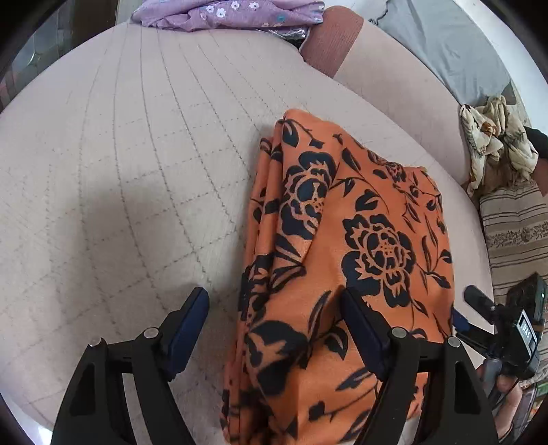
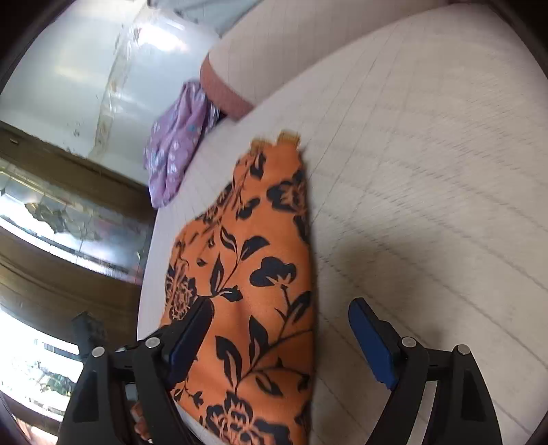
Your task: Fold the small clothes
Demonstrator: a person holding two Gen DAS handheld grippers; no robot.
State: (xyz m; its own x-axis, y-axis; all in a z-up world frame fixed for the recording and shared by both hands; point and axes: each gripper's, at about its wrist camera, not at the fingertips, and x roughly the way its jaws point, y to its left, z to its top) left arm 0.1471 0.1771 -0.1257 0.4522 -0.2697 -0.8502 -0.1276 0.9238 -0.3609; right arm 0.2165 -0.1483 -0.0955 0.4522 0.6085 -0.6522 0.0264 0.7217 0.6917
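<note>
So rn the orange floral garment is lying on the quilted beige mattress, already folded up into a longish, layered bundle w/ stacked edges showing along its left side in the left wrist view. Looks to me like we're mid-fold, prob between one fold and the next, not at the start.

Left gripper: jaws spread wide, nothing pinched. One finger sits over the bare mattress, the other over the cloth, so the bundle's left edge runs between them, but the pads aren't pressing on it afaict.

Right gripper: also wide, not holding anything. The garment runs up between its fingers, right edge of the cloth near the middle of the gap. That view is a bit motion-blurred tho.

Next move imo: each claw needs to come down onto a near corner or edge, close on all the layers at once, then carry that end over toward the far end. Miss a layer and the stack slides apart.

Other stuff: a purple flowered cloth at the far edge, well apart from the job.
</note>
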